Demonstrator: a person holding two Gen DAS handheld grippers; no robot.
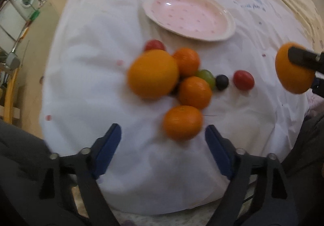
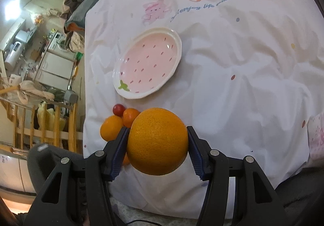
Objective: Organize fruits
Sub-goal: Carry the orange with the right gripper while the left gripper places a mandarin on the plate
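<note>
1. Only one container: pink plate (image 2: pixel 147 63) with white rim, small red dashes and a green leaf mark at one edge. Nothing in it. It sits flat on the white sheet (image 2: pixel 232 84).
2. Sheet is wrinkled, printed with cartoon bears and blue script on the far side of the plate.
3. Right claw (image 2: pixel 158 140) clenched on a large orange (image 2: pixel 157 140), both blue pads pressed on its sides. Orange is held above the sheet, on the near side of the plate, apart from it.
4. Held orange: round, pebbled peel, bright orange, biggest thing in the right wrist view.
5. Left claw (image 1: pixel 163 136) released, nothing between the blue pads; points down at the fruit pile. Left wrist view is blurred.
6. Pile on the sheet, near side of the plate: a second big orange (image 1: pixel 152 73), three smaller tangerines (image 1: pixel 194 92) clustered beside it, nearest one (image 1: pixel 182 122) just ahead of the left claw's tips.
7. Small fruit: green grape (image 1: pixel 206 77) tucked behind the tangerines, dark berry (image 1: pixel 222 82) just beside it, red tomato (image 1: pixel 243 80) a little apart, another red one (image 1: pixel 155 45) behind the second big orange.
</note>
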